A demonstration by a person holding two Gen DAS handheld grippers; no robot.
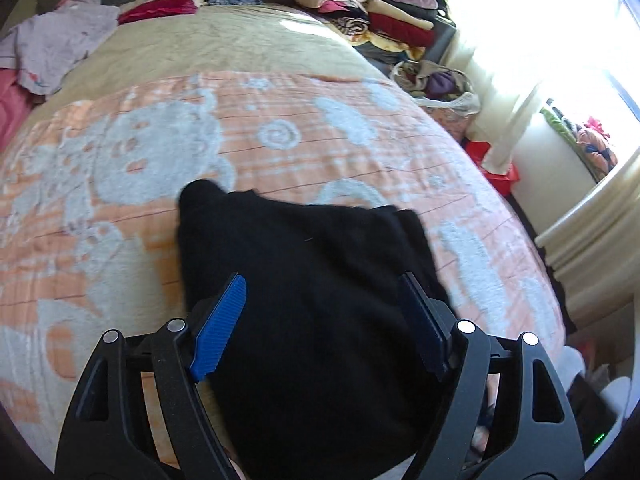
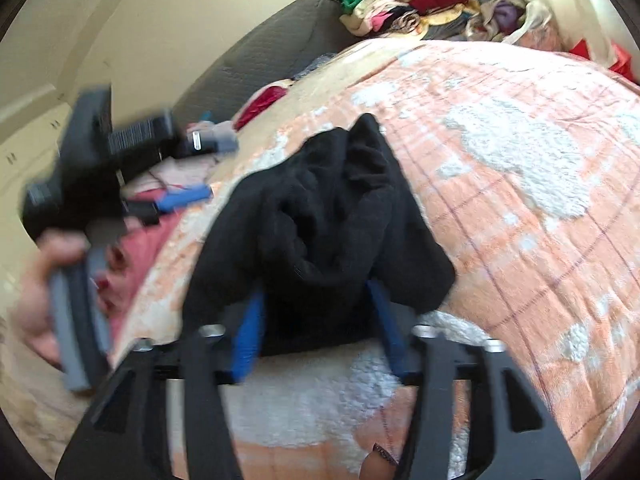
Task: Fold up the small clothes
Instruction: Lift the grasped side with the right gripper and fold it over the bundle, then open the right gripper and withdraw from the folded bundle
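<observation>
Your black garment lies bunched on the orange-and-white blanket over the bed, just ahead of both grippers. Long axis runs away from you, with a narrow peaked end pointing toward the headboard side. Left gripper: jaws apart, cloth between the pads, not pinched. Right gripper: same, jaws spread around the near edge. The only container is a light cloth bag beyond the bed, stuffed with purple fabric.
</observation>
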